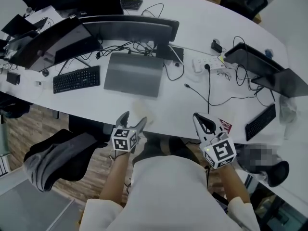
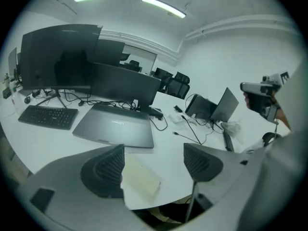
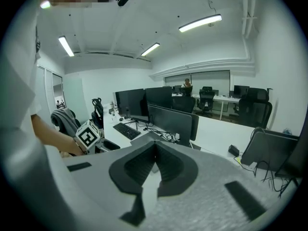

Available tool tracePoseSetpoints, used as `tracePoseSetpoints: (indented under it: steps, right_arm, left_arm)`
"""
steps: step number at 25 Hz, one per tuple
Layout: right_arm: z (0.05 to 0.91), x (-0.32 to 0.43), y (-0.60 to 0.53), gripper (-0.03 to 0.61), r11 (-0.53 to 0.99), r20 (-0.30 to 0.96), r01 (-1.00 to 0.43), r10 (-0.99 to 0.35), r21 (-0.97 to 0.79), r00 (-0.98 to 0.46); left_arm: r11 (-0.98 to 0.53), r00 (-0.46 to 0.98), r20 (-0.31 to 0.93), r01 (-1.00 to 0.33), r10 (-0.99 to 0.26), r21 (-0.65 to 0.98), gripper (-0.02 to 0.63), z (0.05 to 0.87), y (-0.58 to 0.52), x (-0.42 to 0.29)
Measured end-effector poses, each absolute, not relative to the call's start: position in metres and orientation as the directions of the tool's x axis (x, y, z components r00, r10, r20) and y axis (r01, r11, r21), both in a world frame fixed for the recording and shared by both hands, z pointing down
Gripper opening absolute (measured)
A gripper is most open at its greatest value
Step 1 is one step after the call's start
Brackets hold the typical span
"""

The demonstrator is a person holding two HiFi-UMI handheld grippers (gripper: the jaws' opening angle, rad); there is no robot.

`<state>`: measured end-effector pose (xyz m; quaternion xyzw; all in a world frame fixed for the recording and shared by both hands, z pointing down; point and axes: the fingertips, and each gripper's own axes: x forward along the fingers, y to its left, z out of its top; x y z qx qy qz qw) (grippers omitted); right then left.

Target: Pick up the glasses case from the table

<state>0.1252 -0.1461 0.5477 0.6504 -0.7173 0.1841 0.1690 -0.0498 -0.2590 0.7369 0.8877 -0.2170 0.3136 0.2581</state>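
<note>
The pale glasses case (image 1: 142,110) lies by the desk (image 1: 192,42) edge, framed by the wide-apart left claw (image 1: 134,119), the right claw (image 1: 204,122) pressed together, empty; a low approach might nudge it off

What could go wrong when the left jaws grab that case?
The case lies near the edge of the table, so a bump could slide it off. It also sits off-centre, close to one jaw of the open left gripper, so closing now might knock it askew.
</note>
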Motion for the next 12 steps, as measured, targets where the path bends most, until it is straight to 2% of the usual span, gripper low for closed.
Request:
tracePoseSetpoints:
  steps: [12]
  right_arm:
    - [0.6,0.134,-0.146,0.0,0.076,0.546,-0.993,-0.83,-0.093,-0.115]
  left_arm:
    - [-0.686,0.541,0.824,-0.664,-0.168,0.297,0.368,0.85,-0.258,-0.031]
